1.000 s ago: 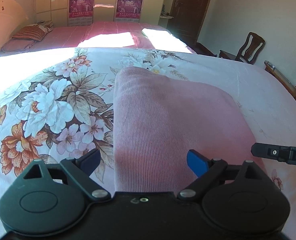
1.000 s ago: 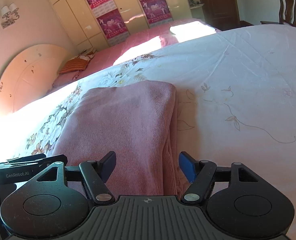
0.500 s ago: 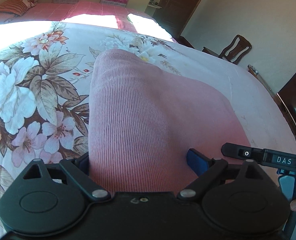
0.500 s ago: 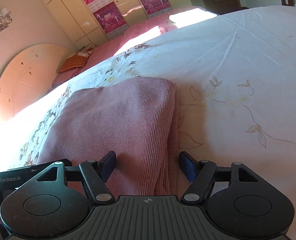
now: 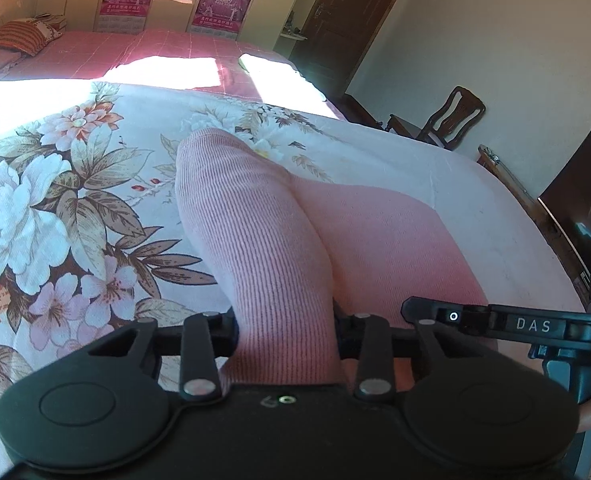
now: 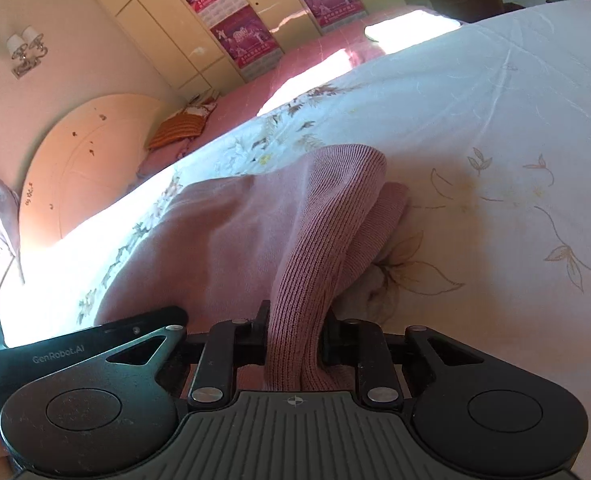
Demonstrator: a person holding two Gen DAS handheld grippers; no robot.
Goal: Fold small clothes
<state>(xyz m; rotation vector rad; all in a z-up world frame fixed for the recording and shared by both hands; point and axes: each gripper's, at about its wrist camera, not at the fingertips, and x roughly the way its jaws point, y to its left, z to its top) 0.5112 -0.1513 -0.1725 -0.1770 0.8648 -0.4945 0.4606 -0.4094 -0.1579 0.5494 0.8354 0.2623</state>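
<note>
you have the pink ribbed garment (image 5: pixel 255 240) lying on the floral bedspread (image 5: pixel 55 200), already doubled into a narrow stack, so a further fold and the final squaring look to be what is left. your left gripper (image 5: pixel 285 328) and right gripper (image 6: pixel 295 332) have both just been closing and now pinch bunched near-edge fabric. the right wrist view shows the stacked layers at the garment's right side; the left view shows the chair (image 5: pixel 451 120) instead.
</note>
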